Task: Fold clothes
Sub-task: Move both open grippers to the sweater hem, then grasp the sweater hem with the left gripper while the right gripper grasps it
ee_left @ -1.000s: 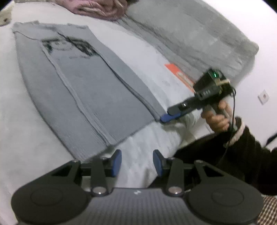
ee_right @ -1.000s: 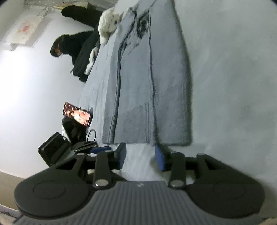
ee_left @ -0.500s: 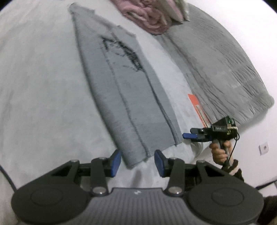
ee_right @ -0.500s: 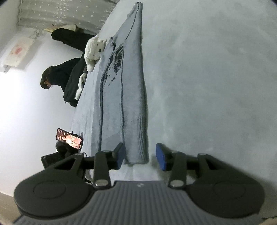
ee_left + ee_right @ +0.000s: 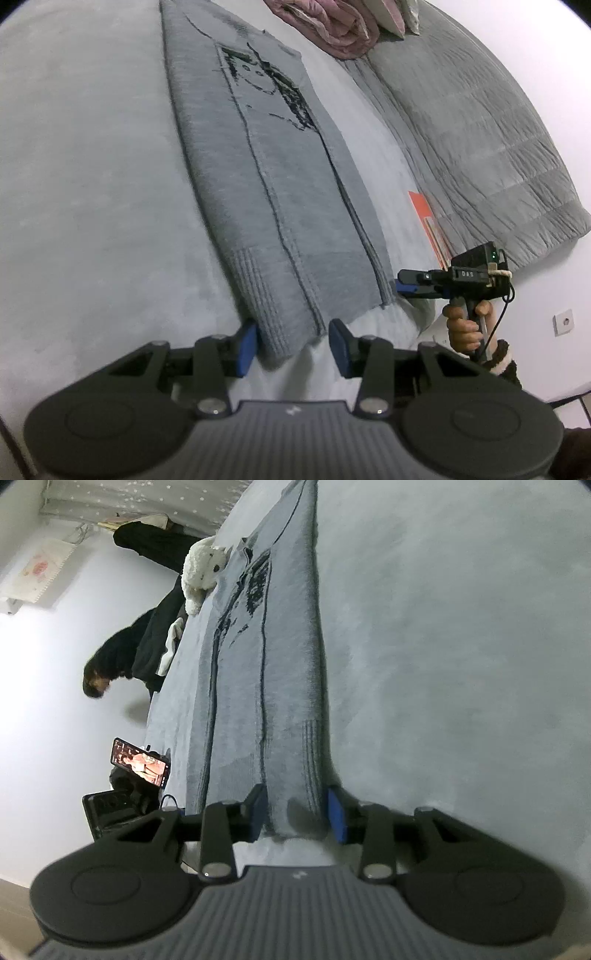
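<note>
A grey knitted sweater [image 5: 266, 177] with a black print lies flat on the pale bed cover, sides folded in, ribbed hem nearest me. My left gripper [image 5: 291, 345] is open, its blue pads straddling the hem's left corner. In the right wrist view the same sweater [image 5: 266, 686] runs away from me, and my right gripper [image 5: 297, 818] is open around the hem's other corner. The right gripper [image 5: 402, 286] also shows in the left wrist view, held by a hand at the hem's right end.
A grey quilt [image 5: 472, 122] and a pink bundle of fabric [image 5: 332, 26] lie at the far right. An orange card [image 5: 428, 229] sits by the quilt. A white plush toy [image 5: 203, 572], dark clothes and a lit phone [image 5: 140, 762] are along the bed's edge.
Both grippers have moved forward onto the hem; each now has a hem corner between its open pads, where before they stood just short of it.
</note>
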`<state>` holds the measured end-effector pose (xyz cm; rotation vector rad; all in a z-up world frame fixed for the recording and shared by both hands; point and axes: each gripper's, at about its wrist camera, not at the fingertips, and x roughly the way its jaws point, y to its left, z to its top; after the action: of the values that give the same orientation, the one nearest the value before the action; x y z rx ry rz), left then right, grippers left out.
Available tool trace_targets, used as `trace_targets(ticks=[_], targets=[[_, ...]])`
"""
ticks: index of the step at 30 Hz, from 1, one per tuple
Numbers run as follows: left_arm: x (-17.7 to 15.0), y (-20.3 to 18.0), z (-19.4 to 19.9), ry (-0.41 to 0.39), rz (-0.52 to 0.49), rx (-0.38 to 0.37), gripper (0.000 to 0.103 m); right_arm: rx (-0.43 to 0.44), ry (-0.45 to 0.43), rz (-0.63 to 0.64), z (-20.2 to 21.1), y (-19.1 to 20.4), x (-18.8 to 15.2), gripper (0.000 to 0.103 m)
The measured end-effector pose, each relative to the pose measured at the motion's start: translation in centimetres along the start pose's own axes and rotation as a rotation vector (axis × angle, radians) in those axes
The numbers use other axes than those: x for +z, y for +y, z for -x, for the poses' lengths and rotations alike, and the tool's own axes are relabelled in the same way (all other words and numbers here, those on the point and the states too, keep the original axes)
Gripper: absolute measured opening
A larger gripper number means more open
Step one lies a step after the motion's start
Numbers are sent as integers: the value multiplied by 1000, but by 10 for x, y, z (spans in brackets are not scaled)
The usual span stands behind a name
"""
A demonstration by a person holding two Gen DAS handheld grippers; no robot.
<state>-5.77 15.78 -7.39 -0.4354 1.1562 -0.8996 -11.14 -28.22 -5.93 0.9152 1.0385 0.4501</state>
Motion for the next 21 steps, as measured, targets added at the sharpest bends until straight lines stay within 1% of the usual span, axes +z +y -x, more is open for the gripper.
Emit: trace_targets(ticks=[7, 11, 13, 15, 16, 17, 19, 21], targets=[[-4, -1, -2, -23, -2, -11, 40, 32, -1, -9, -6, -2, 2, 31], [-7, -3, -1, -46, 1, -2, 28, 43, 4, 10, -11, 2, 1, 30], [-8, -5, -2, -56, 3, 6, 26, 44, 7, 21, -14, 6, 1, 29], [-9, -6, -2, -64, 2, 17, 16, 45, 7, 26, -15, 8, 1, 28], [-8, -7, -2, -69, 1, 21, 13, 47, 3, 26, -14, 9, 1, 28], [-8, -8, -1, -75, 1, 20, 10, 50, -2, 25, -14, 9, 2, 26], [-7, -8, 1, -88, 2, 13, 9, 56, -11, 24, -13, 11, 2, 24], [-6, -6, 5, -109, 14, -12, 8, 62, -20, 23, -11, 13, 3, 23]])
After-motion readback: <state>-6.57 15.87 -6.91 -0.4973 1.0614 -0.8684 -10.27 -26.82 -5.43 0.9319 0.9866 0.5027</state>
